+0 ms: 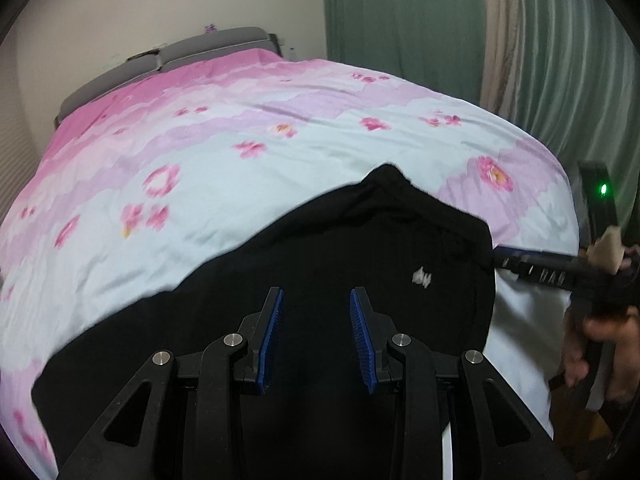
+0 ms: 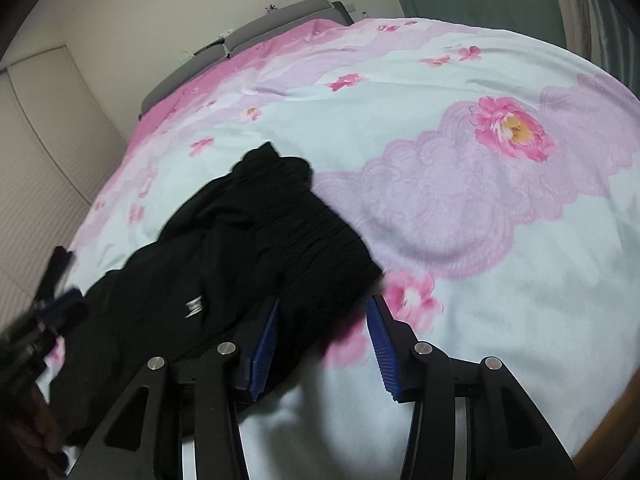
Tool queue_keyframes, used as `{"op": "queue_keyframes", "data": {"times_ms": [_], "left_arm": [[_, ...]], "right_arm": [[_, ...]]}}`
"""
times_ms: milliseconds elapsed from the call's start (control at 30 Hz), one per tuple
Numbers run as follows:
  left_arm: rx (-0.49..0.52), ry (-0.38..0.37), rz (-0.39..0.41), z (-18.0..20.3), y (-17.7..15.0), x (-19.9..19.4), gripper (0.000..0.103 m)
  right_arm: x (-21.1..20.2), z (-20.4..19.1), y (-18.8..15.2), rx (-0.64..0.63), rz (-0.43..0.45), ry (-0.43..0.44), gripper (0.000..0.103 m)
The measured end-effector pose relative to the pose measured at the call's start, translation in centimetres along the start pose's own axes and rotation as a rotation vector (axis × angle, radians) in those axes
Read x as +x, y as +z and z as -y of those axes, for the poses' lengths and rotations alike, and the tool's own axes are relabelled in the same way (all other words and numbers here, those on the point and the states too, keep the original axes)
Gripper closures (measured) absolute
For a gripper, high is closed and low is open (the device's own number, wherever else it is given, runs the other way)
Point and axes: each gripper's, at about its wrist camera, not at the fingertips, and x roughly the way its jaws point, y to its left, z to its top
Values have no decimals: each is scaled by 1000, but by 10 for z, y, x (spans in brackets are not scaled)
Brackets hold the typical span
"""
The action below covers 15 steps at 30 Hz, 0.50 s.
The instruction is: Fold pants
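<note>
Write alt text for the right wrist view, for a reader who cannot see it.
Black pants lie crumpled on a bed's floral pink and pale blue cover. In front, the right gripper stands open, its blue pads apart, with the gathered waistband end of the pants between them. The left gripper shows blurred at the left edge.

I see open floral bedspread [image 2: 460, 208] far and right; the black pants [image 2: 248, 248] heap blocks my near left.
</note>
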Motion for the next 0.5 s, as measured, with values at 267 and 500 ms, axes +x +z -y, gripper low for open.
{"op": "queue_keyframes", "data": {"times_ms": [267, 500], "left_arm": [[-98, 123, 10, -32, -81, -71, 62], [-170, 203, 25, -58, -125, -105, 62]], "right_arm": [[-33, -66, -25, -177, -30, 68, 57], [-45, -136, -49, -330, -56, 141, 57]]}}
